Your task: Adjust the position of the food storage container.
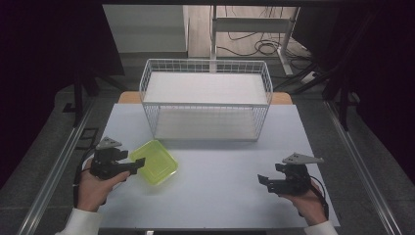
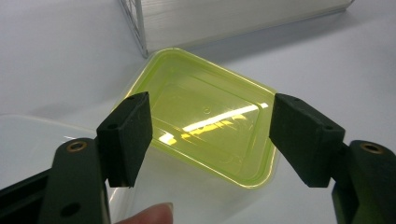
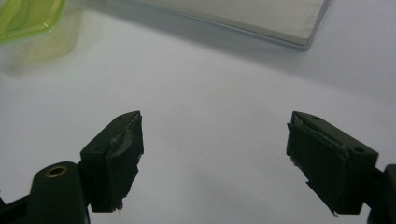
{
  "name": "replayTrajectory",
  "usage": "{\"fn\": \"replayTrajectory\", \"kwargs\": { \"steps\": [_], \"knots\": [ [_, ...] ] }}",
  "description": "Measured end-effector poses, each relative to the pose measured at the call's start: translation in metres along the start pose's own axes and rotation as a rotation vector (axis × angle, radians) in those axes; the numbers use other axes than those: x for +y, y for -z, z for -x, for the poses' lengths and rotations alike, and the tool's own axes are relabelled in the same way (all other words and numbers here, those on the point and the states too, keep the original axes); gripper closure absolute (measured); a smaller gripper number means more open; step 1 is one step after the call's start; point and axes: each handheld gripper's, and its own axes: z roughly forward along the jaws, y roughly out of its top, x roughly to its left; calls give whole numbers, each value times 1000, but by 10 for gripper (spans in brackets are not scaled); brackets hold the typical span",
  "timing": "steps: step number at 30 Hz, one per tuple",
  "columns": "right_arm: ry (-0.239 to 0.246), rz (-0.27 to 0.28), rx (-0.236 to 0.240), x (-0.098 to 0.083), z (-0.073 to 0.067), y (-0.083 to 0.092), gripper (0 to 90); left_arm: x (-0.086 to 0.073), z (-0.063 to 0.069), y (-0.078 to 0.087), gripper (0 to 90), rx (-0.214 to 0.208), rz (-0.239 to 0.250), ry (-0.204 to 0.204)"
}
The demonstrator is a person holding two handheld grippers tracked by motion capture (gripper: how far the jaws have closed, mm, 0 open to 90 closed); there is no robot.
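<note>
Pale grey table (image 1: 215, 196) under dim light, dark surroundings, cables on the floor beyond.

Nearest: a person's two hands at the near edge, each with tongs. Left tongs (image 1: 138, 165) sit at the near-left, jaws apart, pointing at the green container (image 1: 155, 161) and just reaching its near-left rim. Right tongs (image 1: 263, 182) rest low at the near-right, jaws also apart, nothing between them, well away from the container.

Mid-table: the container lies left of centre, open side up, looks empty, set at an angle to the table edge.

Far: a white wire basket (image 1: 205, 98) stands at the back of the table, with a pale board as its floor, nothing else visible in it.

Progress, as a judgement: early. Container not yet gripped or lifted; the grasp and any move, likely toward the basket, remain.

View differences: the left gripper view shows the container (image 2: 205, 116) framed between the open jaws, glare on its base, a fingertip (image 2: 149, 215) at the bottom, and the basket's corner (image 2: 135, 28) just behind. Right gripper view shows bare table between worn pads (image 3: 125, 142), container (image 3: 28, 18) at top left.
</note>
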Motion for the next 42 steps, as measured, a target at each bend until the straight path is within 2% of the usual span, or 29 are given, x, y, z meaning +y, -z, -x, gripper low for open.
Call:
{"fn": "replayTrajectory", "kwargs": {
  "steps": [5, 13, 14, 18, 21, 31, 37, 42],
  "knots": [
    [-3, -2, 7, -1, -1, 1, 180, 1, 1, -1, 289, -10, -4, -6],
    [-4, -5, -12, -3, -2, 1, 179, 2, 1, -2, 267, -28, -1, -7],
    [-16, 0, -21, -3, -2, 2, 179, 2, 2, -2, 267, -30, -7, -9],
    [-35, 4, -24, -2, -3, 3, 179, 1, 3, 1, 273, -26, -4, -16],
    [-31, 0, -23, -2, -4, 1, 179, 1, 1, 2, 283, -13, -1, -5],
    [-29, -24, -22, -3, -3, -1, 179, 1, 2, -3, 295, -14, -39, -19],
    [-62, -4, -32, 1, 1, 3, 180, 1, -5, 0, 305, 3, -45, -3],
    [-64, -2, -33, 1, 2, 2, 180, 16, -15, 1, 368, -2, -59, 7]
  ]
}}
